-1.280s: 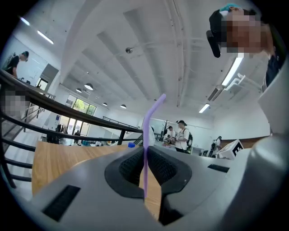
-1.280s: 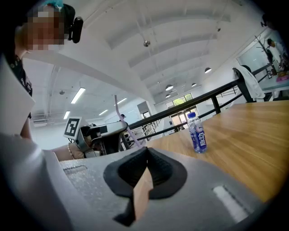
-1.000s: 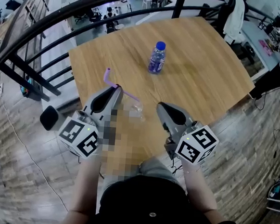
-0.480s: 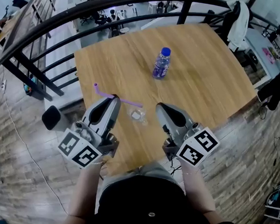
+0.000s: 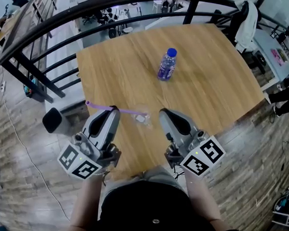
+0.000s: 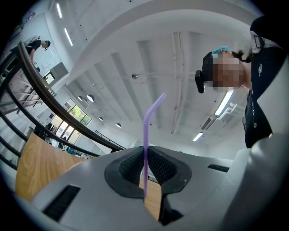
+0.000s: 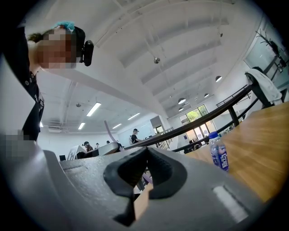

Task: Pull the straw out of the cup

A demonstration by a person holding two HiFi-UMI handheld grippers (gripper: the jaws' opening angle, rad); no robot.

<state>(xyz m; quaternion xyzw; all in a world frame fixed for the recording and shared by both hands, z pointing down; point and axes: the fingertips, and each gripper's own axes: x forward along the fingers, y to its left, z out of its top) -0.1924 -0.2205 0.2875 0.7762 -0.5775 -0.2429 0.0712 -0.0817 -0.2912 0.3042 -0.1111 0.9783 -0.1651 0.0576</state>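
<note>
In the head view a purple bendy straw (image 5: 101,106) lies nearly flat across the picture, its bent end pointing left. My left gripper (image 5: 114,108) is shut on it partway along; in the left gripper view the straw (image 6: 146,135) rises from between the black pads. Its right end reaches the small clear cup (image 5: 142,119) on the wooden table (image 5: 211,88); whether that end is still inside the cup is unclear. My right gripper (image 5: 161,112) hovers just right of the cup, apart from it. Its pads meet at the tip (image 7: 146,152) with nothing between them.
A blue-capped bottle with a purple label (image 5: 166,65) stands upright at the table's middle, beyond both grippers; it also shows in the right gripper view (image 7: 218,151). A black curved railing (image 5: 52,25) runs behind and left of the table. A jacket hangs at the far right corner (image 5: 246,21).
The straw has swung from slanting up-left to almost flat, its bent end moving left and lower in the picture. The left gripper has tipped and drawn back slightly. The cup stays on the table.
</note>
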